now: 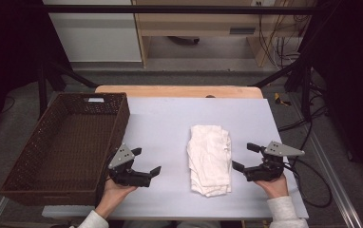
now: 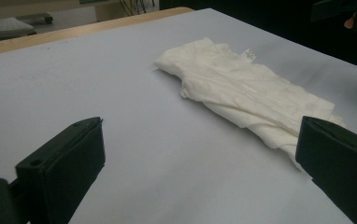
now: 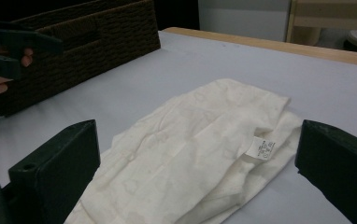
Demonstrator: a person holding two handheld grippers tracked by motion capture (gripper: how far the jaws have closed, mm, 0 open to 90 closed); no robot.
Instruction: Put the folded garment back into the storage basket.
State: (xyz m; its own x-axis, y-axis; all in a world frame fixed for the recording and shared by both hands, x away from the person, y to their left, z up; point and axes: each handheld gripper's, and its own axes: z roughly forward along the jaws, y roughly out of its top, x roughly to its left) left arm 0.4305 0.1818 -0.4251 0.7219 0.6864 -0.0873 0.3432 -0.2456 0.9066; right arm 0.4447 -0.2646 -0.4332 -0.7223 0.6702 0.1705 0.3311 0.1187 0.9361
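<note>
Wicker basket (image 1: pixel 65 147) left of folded white cloth (image 1: pixel 210 159).

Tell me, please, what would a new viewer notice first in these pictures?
First, the folded white cloth lying in the middle of the pale table, its small label showing at one edge. Next, the dark woven basket at the table's left side, and the open left gripper and right gripper flanking the cloth.

— How many things sit on the counter (image 1: pixel 170 123)?
— One folded white cloth (image 1: pixel 210 159), one brown wicker basket (image 1: pixel 37 187).
— And tools?
— Two: left tool (image 1: pixel 146 161), right tool (image 1: pixel 243 157).
</note>
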